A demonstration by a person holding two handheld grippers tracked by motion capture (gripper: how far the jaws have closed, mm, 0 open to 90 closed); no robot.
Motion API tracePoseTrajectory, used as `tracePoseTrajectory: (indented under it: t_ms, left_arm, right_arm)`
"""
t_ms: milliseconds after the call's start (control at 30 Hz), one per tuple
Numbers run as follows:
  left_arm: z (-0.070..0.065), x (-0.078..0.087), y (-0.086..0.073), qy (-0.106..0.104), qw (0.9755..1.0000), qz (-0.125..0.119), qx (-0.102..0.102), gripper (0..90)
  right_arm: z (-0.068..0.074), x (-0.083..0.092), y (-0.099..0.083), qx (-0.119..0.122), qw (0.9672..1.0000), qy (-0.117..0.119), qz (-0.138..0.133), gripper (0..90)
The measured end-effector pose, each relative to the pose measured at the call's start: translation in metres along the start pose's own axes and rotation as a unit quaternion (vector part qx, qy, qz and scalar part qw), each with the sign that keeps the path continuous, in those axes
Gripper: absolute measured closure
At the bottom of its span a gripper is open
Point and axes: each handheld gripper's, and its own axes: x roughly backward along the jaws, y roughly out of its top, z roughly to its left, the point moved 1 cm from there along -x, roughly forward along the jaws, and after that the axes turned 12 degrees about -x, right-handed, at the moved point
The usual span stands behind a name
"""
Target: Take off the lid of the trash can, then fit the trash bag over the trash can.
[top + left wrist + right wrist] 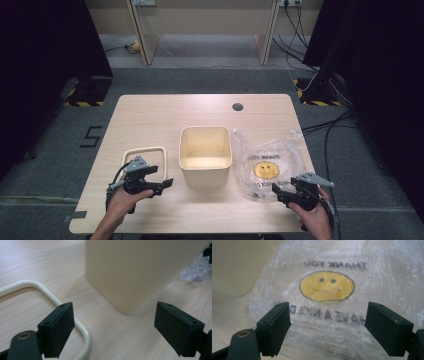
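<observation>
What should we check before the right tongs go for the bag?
1. Right tongs open: ok, jaws wide apart, nothing between them.
2. Bag in front of the right tongs: ok, flat on the table, smiley side up.
3. Bag clear of the bin: cannot tell, its edge lies right by the bin wall.
4. Bin upright and empty: ok.
5. Left tongs open and holding nothing: ok, beside the bin.
6. Ring out of the way: ok, flat on the table left of the bin.
</observation>
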Motion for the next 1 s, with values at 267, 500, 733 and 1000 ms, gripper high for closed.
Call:
tracePoseTrajectory:
  t_ms: [267,500,733,1000]
  left_arm:
    - [-0.023,-0.001,-0.010,0.006,0.9997,-0.009,-0.023,16.4]
    - [-0.036,0.004,-0.023,0.012,0.9995,-0.007,-0.027,17.2]
    - [-0.044,0.004,-0.029,0.006,0.9996,0.003,-0.029,17.2]
    - [-0.044,0.003,-0.032,0.007,0.9995,0.010,-0.029,17.3]
  right_arm:
    - [0.001,0.001,-0.002,0.004,1.0000,0.000,0.000,20.3]
    - [0.002,0.000,-0.001,0.007,1.0000,0.001,0.001,20.3]
    - [0.003,0.000,0.004,0.010,0.9999,0.003,0.000,19.9]
    - [0.009,-0.005,0.027,0.027,0.9995,-0.006,-0.012,16.4]
